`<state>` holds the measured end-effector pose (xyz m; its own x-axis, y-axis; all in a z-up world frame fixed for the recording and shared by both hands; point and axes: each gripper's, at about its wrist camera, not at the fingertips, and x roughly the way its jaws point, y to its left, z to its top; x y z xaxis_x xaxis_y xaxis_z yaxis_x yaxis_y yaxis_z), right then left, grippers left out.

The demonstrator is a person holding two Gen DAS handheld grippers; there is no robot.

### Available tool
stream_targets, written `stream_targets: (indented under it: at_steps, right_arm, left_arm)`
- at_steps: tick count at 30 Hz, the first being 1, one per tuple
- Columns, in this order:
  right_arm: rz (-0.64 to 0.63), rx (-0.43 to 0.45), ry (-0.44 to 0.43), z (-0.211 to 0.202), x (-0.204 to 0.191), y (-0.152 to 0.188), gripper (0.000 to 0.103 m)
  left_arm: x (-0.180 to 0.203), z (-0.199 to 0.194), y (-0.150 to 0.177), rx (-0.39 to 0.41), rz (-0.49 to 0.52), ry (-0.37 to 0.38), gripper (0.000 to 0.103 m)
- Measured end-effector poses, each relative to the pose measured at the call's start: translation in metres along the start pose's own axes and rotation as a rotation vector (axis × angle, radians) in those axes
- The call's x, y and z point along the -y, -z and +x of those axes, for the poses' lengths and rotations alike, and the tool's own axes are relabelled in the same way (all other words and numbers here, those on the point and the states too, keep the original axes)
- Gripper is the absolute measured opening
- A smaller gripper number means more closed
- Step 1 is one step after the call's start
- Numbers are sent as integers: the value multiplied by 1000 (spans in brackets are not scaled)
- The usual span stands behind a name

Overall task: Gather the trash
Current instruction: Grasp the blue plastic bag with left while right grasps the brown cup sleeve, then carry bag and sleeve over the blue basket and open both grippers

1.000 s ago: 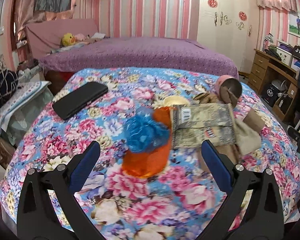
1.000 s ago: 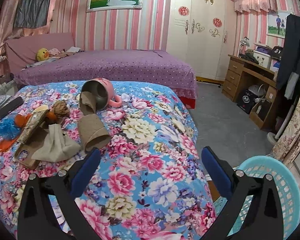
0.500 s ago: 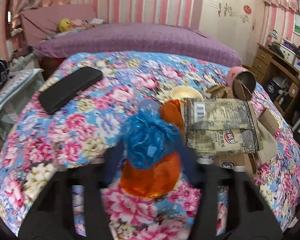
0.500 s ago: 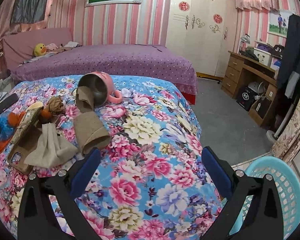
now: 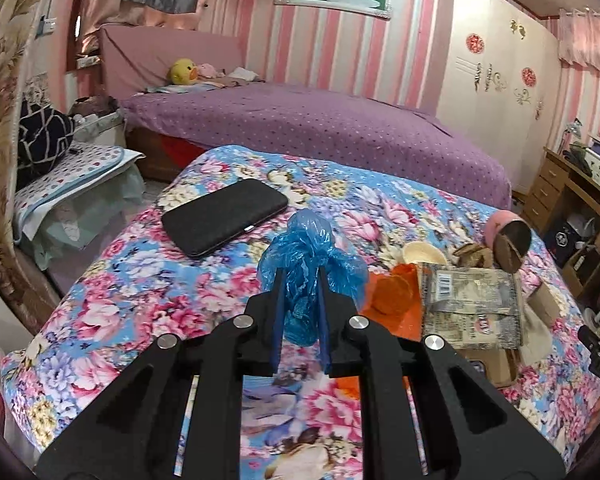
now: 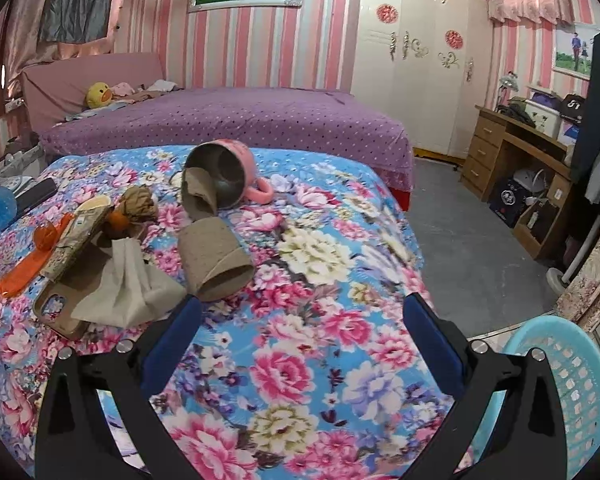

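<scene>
Left wrist view, left to right: a black phone case [image 5: 224, 216] lies flat at centre left on the floral bedspread [image 5: 112, 320]. At centre, my left gripper [image 5: 300, 280] has just closed, and its pads now pinch the crumpled blue plastic bag [image 5: 308, 248], which bulges above the fingertips; its lower end is hidden between the fingers. Just right, an orange bag [image 5: 392, 296] lies partly under a printed snack packet [image 5: 472, 304]; what lies below the packet I cannot make out.

Right wrist view: the same blue bag shows at the left edge, cut off. A cardboard tube [image 6: 216, 260] lies at centre, a pink mug [image 6: 228, 176] on its side behind it. My right gripper [image 6: 300, 336] stands wide apart, holding nothing. A pale blue basket [image 6: 572, 380] sits lower right, cropped by the frame.
</scene>
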<state>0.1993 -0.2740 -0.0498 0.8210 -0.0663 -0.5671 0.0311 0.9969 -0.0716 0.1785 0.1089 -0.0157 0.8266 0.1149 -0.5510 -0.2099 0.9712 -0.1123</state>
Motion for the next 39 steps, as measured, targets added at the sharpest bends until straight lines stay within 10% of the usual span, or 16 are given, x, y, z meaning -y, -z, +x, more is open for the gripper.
stream_targets:
  at_steps: [10, 18, 39]
  right_arm:
    - [-56, -41, -77, 37, -32, -25, 97]
    - [-109, -166, -155, 75, -52, -30, 54]
    - [-72, 71, -7, -73, 15, -2, 51]
  left_arm:
    - [2, 7, -2, -22, 25, -28, 13]
    - [8, 3, -6, -15, 31, 2, 13]
    - [69, -57, 14, 53, 84, 155, 13]
